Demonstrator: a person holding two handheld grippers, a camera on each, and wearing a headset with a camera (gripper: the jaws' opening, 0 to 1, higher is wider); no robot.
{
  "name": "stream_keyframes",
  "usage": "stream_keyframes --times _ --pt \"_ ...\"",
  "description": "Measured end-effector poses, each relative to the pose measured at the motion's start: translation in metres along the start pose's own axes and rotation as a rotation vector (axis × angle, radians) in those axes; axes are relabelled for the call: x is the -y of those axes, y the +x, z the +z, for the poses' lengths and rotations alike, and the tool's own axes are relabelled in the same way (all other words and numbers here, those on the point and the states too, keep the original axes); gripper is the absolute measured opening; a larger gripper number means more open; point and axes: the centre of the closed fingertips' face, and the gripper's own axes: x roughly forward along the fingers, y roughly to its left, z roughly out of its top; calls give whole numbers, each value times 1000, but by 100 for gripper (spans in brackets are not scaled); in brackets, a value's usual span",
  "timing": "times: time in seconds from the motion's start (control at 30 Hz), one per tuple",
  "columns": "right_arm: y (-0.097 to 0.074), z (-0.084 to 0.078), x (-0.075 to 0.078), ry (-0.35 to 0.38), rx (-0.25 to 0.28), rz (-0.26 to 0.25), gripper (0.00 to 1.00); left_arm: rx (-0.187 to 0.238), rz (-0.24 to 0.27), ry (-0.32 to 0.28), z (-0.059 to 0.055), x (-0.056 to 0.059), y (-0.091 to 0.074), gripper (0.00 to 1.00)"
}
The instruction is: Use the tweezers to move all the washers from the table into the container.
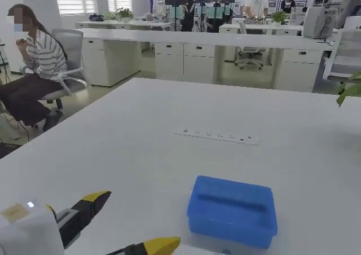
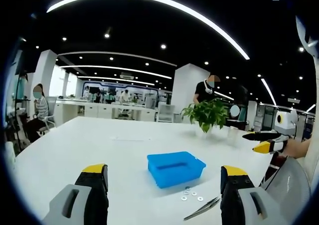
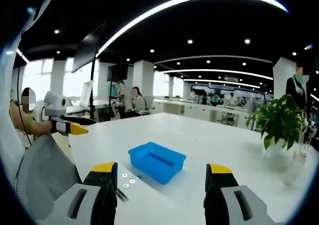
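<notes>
Edges first: I see the big white table (image 1: 141, 131) running bare on all sides of the blue rectangular plastic container (image 1: 232, 210), which sits well in from the far edge. A white flush power strip (image 1: 217, 135) lies beyond the container with open surface between them. A yellow-tipped gripper (image 1: 141, 218) enters the head view at bottom left, jaws spread; I cannot tell its side from here.

In the left gripper view my left gripper (image 2: 164, 170) hangs above the table with jaws wide apart and nothing between them. The container (image 2: 175, 168) is ahead. The small metal washers (image 2: 192, 192) are scattered flat just beside its near right corner, and the slim metal tweezers (image 2: 202, 208) lie near them. The tweezers' long axis slants from lower left to upper right; I cannot tell which end is the tip. The right gripper (image 2: 249, 141) is held well off past the table edge, near a green potted plant (image 2: 209, 113).

In the right gripper view the right gripper (image 3: 162, 168) is also spread wide and holds nothing. The container (image 3: 157, 161) sits open side up, long axis slanting down to the right. The washers (image 3: 128, 180) are left of it and the tweezers (image 3: 121, 195) are partly hidden by the left-hand jaw. The left gripper (image 3: 89, 126) is far left.

The room is an open office with desks, ceiling light strips and a seated person in a striped top (image 1: 39, 57).
</notes>
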Motion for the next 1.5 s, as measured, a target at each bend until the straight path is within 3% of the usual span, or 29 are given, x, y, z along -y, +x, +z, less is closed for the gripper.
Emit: stream_keyframes --times 0.3,0.4,0.43,0.53,0.63,0.67,0.77,0.8,0.9,0.97,1.1,1.2,1.3,1.5 --pt "0 -4 -2 25 -14 9 70 -7 -5 4 -2 -1 0 95" --pt "1 -9 -2 26 -39 7 70 -37 -22 -49 -8 -1 1 94" --pt "1 -11 -2 27 -48 8 69 -74 -25 -83 -14 -2 1 91" --pt "3 -16 -5 22 -87 17 66 -117 -38 -108 -20 -5 2 83" --pt "3 -18 -8 14 -102 26 62 -241 -102 -107 -39 3 3 71" --pt "3 -19 -10 11 -110 28 61 -330 -158 -95 -52 9 2 64" --pt "3 -25 -9 -7 -146 19 58 -465 -299 -3 -72 25 3 42" --pt "3 -28 -8 -14 -159 16 58 -522 -328 54 -81 27 4 35" --pt "2 -30 -7 -30 -178 9 58 -630 -426 151 -98 36 6 25" --pt "1 -32 -6 -39 -186 3 57 -677 -485 189 -107 42 9 22" --pt "-1 -35 -3 -19 -202 -9 53 -739 -553 220 -119 50 16 19" --pt "-2 -37 -1 20 -211 -11 52 -753 -586 217 -122 56 24 14" --pt "-3 -40 4 41 -216 -8 48 -811 -622 276 -131 58 26 13" --pt "-2 -43 1 58 -239 7 42 -860 -668 354 -142 62 27 10"
